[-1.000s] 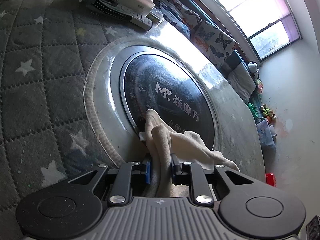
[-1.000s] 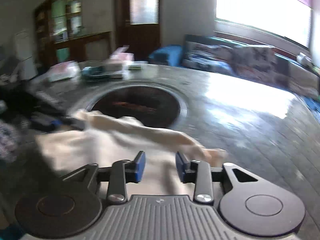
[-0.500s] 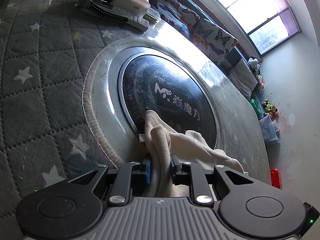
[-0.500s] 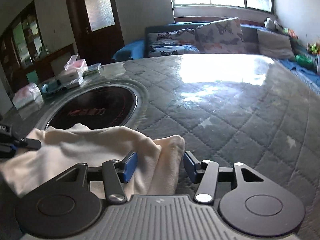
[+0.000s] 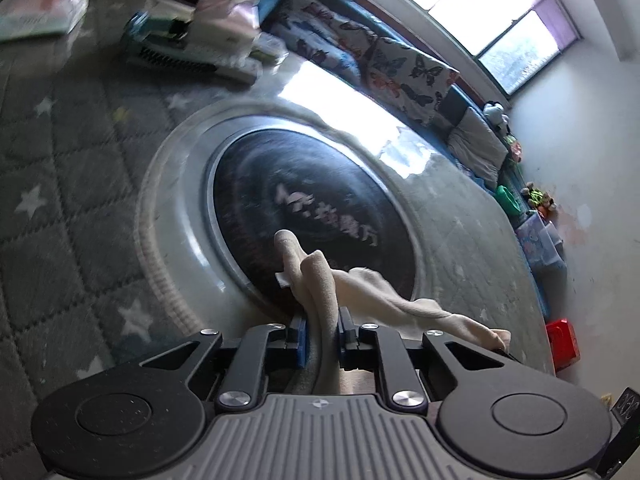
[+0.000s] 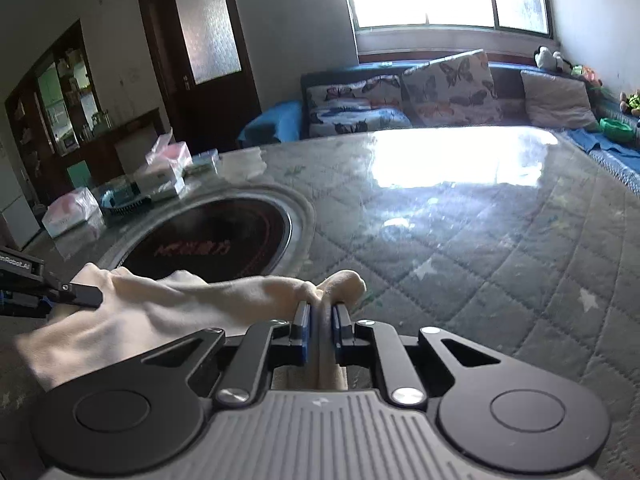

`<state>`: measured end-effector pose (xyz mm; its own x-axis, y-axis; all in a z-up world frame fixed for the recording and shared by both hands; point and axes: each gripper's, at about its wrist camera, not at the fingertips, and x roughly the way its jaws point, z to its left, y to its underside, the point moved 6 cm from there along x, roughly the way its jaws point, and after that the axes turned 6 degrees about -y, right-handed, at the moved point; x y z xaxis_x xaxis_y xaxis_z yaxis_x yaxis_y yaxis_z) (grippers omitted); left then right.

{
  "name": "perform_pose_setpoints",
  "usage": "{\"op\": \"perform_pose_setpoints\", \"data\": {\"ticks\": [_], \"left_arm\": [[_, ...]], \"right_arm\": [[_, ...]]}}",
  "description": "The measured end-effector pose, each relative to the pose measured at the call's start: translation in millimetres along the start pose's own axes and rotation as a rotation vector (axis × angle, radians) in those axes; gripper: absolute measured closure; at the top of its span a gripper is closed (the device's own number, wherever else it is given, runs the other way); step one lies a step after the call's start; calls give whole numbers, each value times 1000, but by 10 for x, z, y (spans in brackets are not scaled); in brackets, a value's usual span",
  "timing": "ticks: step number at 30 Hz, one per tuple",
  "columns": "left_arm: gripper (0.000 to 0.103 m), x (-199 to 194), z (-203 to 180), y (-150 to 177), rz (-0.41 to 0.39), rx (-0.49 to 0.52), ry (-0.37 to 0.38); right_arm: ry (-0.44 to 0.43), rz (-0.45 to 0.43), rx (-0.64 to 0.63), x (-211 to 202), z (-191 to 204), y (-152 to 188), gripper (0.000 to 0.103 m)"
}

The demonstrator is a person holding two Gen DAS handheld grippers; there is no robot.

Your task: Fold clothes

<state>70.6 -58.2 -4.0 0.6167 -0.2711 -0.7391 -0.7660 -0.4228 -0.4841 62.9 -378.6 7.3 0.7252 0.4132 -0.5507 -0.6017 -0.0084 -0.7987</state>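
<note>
A cream garment (image 5: 320,280) lies bunched on the grey quilted table, stretched between both grippers. In the left wrist view my left gripper (image 5: 322,322) pinches a thick fold of it, and its jaws are still closing tighter on the fabric. The cloth trails off to the right over the edge of the dark round plate. In the right wrist view my right gripper (image 6: 320,314) has its jaws closing on the garment (image 6: 180,304), with the pads pressing a bunched edge. The left gripper's fingers (image 6: 76,294) show at the far left, holding the other end.
A round black hotplate (image 5: 312,216) with a metal rim is set into the table just beyond the garment. Tissue packs and boxes (image 6: 160,176) crowd the far left side. A sofa with butterfly cushions (image 6: 448,88) runs behind the table under a bright window.
My right gripper's jaws, open around the garment's edge before, have come together on it. The left gripper has kept its grip, lifted a little and rolled slightly.
</note>
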Motion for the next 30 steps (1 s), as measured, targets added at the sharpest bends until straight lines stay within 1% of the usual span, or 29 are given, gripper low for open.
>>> {"op": "perform_pose_setpoints", "data": {"ticks": [6,14,18,22,25,30], "left_arm": [[89,42,-350,-34,-5,65,27],[89,293,-978,-24,8,150,68],[89,458,-1345,4,16,200,85],[89,605,-1596,19,36,231,101],[89,699,-1756,16,38,254,107],[89,906,-1852,56,54,283,86]], "right_arm": [[46,-64,-23,-241,-120,-184,93],[150,-118,-14,-471,-507,-395,93],[204,-129,1,-524,-730,-468,93],[253,-139,21,-585,-954,-510,93],[285,-138,34,-607,-1111,-527,93],[324,-115,64,-538,-1340,-491,93]]}}
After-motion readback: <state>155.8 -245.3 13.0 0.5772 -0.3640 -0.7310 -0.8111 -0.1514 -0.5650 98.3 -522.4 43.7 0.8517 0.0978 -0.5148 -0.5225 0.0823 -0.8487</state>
